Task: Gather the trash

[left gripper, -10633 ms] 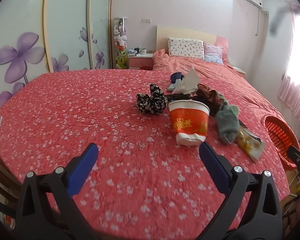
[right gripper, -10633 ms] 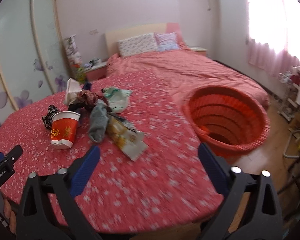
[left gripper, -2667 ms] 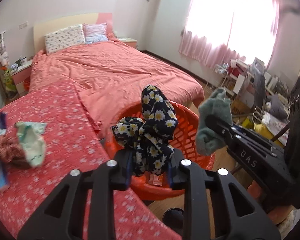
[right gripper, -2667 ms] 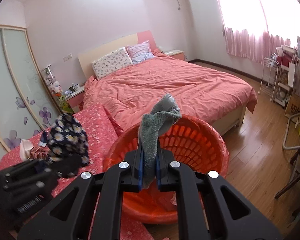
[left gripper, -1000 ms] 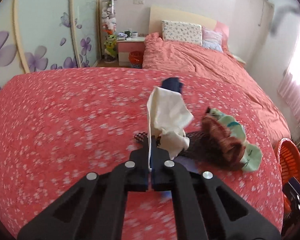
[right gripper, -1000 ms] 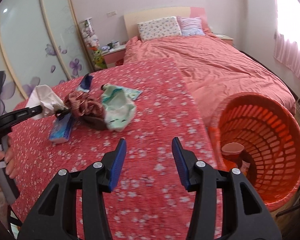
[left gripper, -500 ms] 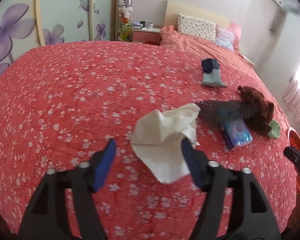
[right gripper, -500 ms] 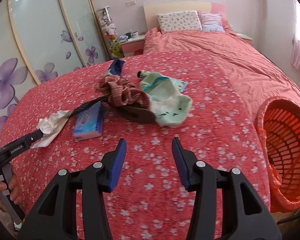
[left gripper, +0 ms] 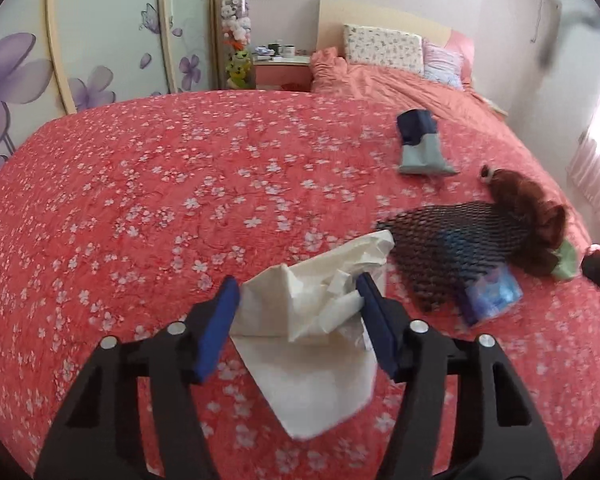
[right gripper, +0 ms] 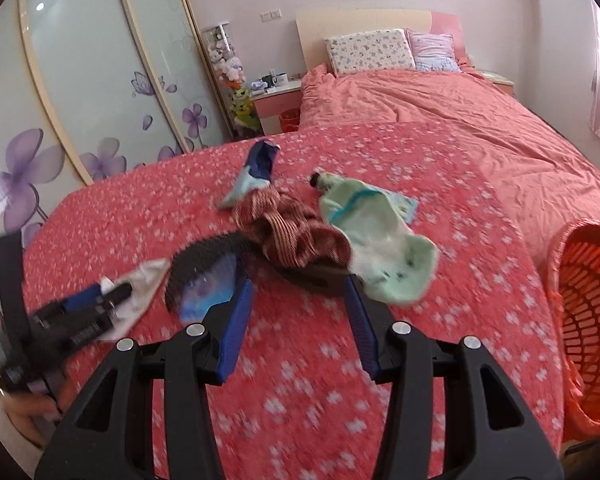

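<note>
now our left gripper (left gripper: 296, 300) jaws, half open, straddle the tissue (left gripper: 312, 320); squeeze its crumpled middle, probably bunching loosely; right gripper (right gripper: 296, 308) open at 12 o'clock.

A red quilt printed with small white blossoms (left gripper: 148, 200) covers the near surface. Beyond it lies a bed under a plain coral duvet (right gripper: 440, 116), with a floral white pillow (right gripper: 370, 51) and a pink striped pillow (right gripper: 432, 54) against a pale wooden headboard (right gripper: 364, 20). Frosted sliding wardrobe doors with purple flowers (right gripper: 92, 80) stand left, beside a pink nightstand (right gripper: 278, 98).
</note>
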A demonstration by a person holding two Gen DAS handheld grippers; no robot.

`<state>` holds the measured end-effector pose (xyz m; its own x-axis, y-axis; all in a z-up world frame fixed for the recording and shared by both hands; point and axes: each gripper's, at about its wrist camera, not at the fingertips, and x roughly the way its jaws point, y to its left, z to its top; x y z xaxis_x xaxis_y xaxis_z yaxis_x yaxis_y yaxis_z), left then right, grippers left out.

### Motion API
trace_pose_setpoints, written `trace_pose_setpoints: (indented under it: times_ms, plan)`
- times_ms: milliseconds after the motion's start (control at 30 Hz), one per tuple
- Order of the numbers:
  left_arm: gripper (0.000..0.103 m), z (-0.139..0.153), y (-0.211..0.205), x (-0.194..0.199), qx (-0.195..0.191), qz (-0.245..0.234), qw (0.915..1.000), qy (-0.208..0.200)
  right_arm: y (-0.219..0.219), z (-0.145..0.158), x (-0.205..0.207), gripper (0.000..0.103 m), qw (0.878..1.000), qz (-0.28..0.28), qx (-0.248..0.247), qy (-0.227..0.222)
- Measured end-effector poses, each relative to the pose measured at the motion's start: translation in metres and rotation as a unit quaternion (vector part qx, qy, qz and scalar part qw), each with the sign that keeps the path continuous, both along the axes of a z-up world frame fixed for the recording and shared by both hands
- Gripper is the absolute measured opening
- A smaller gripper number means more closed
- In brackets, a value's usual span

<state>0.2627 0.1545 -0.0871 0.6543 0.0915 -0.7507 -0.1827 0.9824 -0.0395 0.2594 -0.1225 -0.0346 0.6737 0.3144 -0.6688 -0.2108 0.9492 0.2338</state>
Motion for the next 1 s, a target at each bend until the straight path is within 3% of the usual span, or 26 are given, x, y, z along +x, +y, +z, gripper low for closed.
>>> trace_pose_setpoints:
  times_ms: [300,367,467,667,767,967,1000]
  plan:
    - [0.058,-0.005,0.006,0.002,-0.015,0.008,0.9998,0.006,0.036,-0.001,0.037,0.047,0.999,0.0,-0.034,0.004]
    - [0.059,-0.007,0.009,0.002,-0.024,0.01,0.9996,0.008,0.042,-0.004,0.044,0.017,0.998,0.003,-0.055,0.01]
    - [0.059,-0.009,0.012,0.002,-0.033,0.012,0.9994,0.009,0.034,-0.002,0.044,0.008,0.999,0.0,-0.05,0.011]
    - [0.06,-0.009,0.011,0.002,-0.029,0.012,0.9994,0.012,-0.004,0.024,0.008,0.007,1.0,-0.007,-0.018,-0.024]
    - [0.06,-0.009,0.011,0.002,-0.027,0.013,0.9995,0.012,-0.02,0.025,-0.009,0.007,0.999,-0.011,-0.025,-0.028]
    - [0.061,-0.01,0.01,0.003,-0.025,0.016,0.9995,0.013,-0.035,-0.011,-0.026,0.01,0.997,0.008,-0.064,0.032]
    - [0.061,-0.01,0.01,0.003,-0.024,0.017,0.9995,0.013,-0.034,-0.016,-0.028,0.021,0.997,0.013,-0.067,0.037]
